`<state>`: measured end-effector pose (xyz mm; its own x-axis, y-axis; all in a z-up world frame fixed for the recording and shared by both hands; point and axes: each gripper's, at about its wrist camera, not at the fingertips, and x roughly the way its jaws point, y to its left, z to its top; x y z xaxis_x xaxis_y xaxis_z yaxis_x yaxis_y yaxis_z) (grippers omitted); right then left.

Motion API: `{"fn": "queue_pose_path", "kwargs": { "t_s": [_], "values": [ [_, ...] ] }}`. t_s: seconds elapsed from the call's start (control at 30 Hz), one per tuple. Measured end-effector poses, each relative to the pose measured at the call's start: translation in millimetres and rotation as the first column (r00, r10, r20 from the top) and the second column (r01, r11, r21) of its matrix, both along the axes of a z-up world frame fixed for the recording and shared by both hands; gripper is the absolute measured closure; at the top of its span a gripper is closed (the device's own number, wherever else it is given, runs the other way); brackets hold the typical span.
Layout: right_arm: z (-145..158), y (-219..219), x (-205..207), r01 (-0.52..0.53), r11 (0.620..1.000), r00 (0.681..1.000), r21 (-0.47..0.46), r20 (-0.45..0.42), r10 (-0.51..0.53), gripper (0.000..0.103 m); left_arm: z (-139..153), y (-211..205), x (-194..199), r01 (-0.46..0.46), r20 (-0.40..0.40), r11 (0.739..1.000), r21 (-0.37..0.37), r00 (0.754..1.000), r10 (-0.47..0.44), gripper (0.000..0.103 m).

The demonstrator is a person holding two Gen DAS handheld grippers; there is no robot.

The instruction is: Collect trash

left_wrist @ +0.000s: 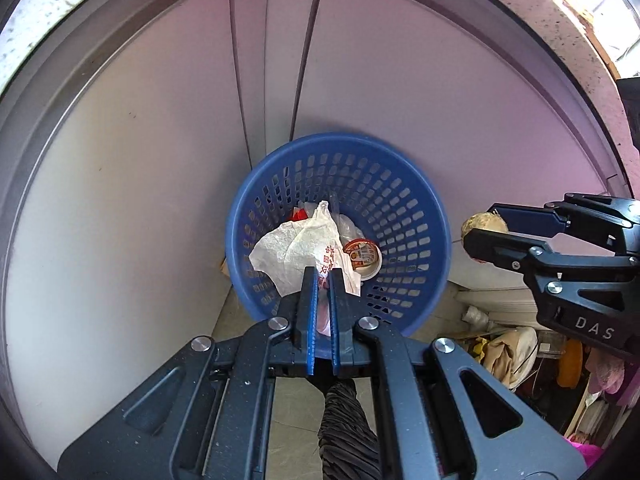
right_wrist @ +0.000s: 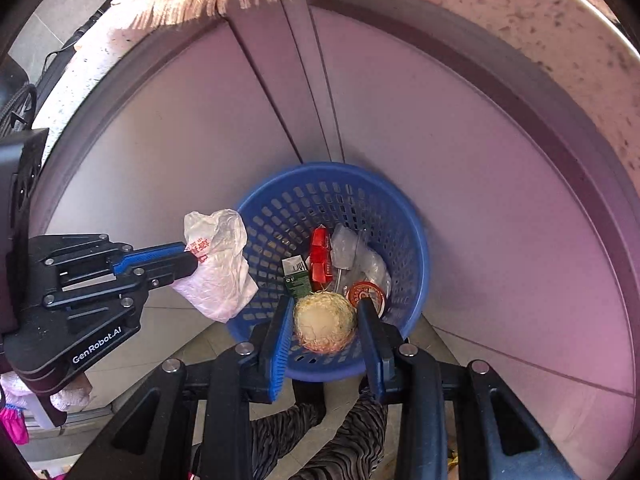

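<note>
Only right wrist shows basket's green carton.

The basket stands on the floor against the cabinet doors, below both my grippers. Over its near rim, my right gripper holds the fibrous ball; my left gripper holds the crumpled bag just left of the basket. In the basket lie a carton, a packet and a round lid.

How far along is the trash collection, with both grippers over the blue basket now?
Done: the blue basket already holds a red packet, a green carton, clear plastic and a round lid. In hand: the left gripper is shut on a crumpled white wrapper, and the right gripper grips a fibrous round husk. Left: releasing both into the basket; neither has been let go yet.
</note>
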<state>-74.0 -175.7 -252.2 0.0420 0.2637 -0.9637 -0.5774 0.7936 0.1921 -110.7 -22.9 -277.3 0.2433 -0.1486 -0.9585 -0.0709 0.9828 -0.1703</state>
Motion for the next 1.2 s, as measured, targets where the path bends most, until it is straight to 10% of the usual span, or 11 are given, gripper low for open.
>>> {"fn": "queue_pose_path", "kwargs": {
  "t_s": [0.43, 0.6, 1.2],
  "values": [
    [-4.3, 1.2, 9.7, 0.008, 1.000, 1.000, -0.008, 0.010, -0.008, 0.068, -2.3, -3.0, 5.2, -0.009, -0.014, 0.999, 0.036, 1.000, 0.010, 0.100],
    [0.5, 1.1, 13.5, -0.005, 1.000, 1.000, -0.006, 0.020, 0.005, 0.051, -0.4, -1.9, 6.3, -0.017, -0.007, 0.998, 0.058, 1.000, 0.018, 0.066],
    [25.5, -0.6, 14.4, -0.023, 1.000, 1.000, 0.019, 0.017, 0.022, 0.036, 23.6, 8.3, -4.7, -0.046, 0.016, 0.995, 0.086, 0.999, 0.045, 0.060]
  ]
}}
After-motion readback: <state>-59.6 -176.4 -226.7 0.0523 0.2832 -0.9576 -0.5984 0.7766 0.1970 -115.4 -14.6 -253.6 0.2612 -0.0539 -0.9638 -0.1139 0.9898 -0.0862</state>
